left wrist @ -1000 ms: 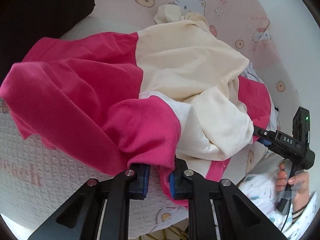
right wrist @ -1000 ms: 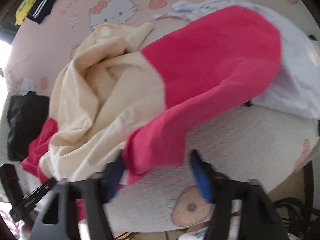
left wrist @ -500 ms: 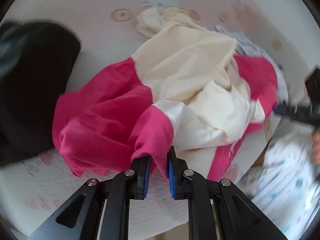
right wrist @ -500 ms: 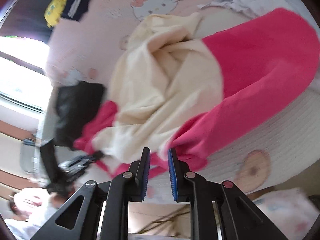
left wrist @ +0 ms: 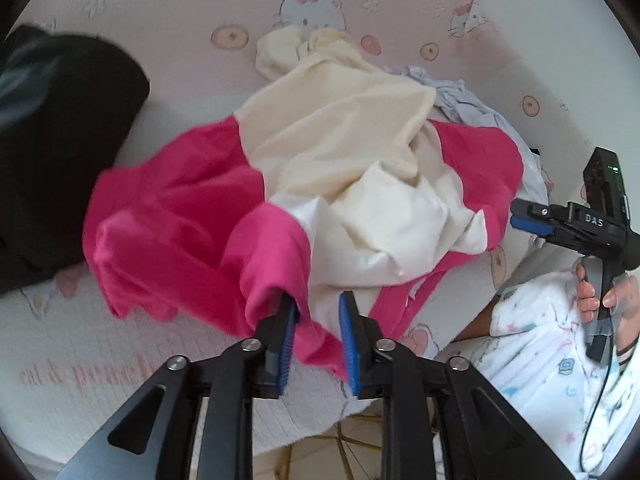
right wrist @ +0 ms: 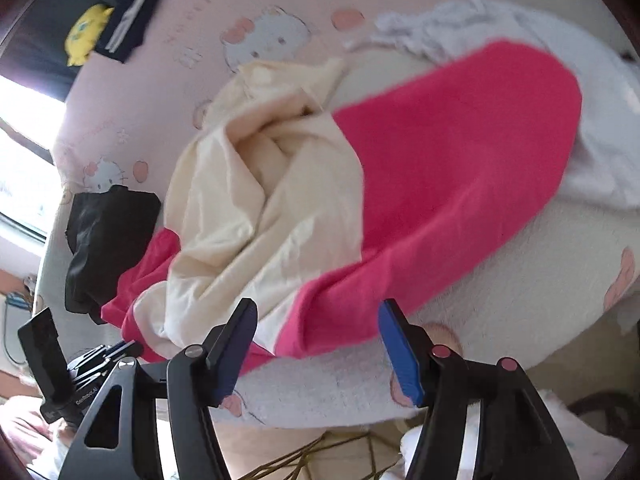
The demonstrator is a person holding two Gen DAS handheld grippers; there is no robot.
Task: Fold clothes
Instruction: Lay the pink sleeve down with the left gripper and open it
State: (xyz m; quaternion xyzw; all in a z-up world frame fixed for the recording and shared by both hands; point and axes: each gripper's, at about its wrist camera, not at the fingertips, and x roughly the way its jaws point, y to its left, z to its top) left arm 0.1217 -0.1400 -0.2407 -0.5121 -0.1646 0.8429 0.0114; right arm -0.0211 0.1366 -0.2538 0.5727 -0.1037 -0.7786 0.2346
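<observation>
A pink and cream garment (left wrist: pixel 328 152) lies crumpled on the bed. My left gripper (left wrist: pixel 316 320) is shut on a pink fold at its near edge, and the cloth hangs down between the blue pads. In the right wrist view the same garment (right wrist: pixel 440 168) spreads across the bed, its pink hem just in front of my right gripper (right wrist: pixel 316 320). That gripper is wide open and holds nothing. From the left wrist view the right gripper (left wrist: pixel 524 216) shows at the garment's right side, held by a hand (left wrist: pixel 592 292). The left gripper (right wrist: pixel 116 350) appears at the lower left of the right wrist view.
The bed has a pink cartoon-cat sheet (left wrist: pixel 180 8). Black clothing (left wrist: pixel 60 152) lies at the left, and a white garment (right wrist: pixel 600 128) sits under the pink one at the right. Dark clothes with a yellow print (right wrist: pixel 88 32) lie far back. The bed's near edge (right wrist: pixel 340 412) is close.
My right gripper has opened and let go of the pink hem it pinched half a second ago. The garment has settled lower on the bed. The left gripper keeps its hold.
</observation>
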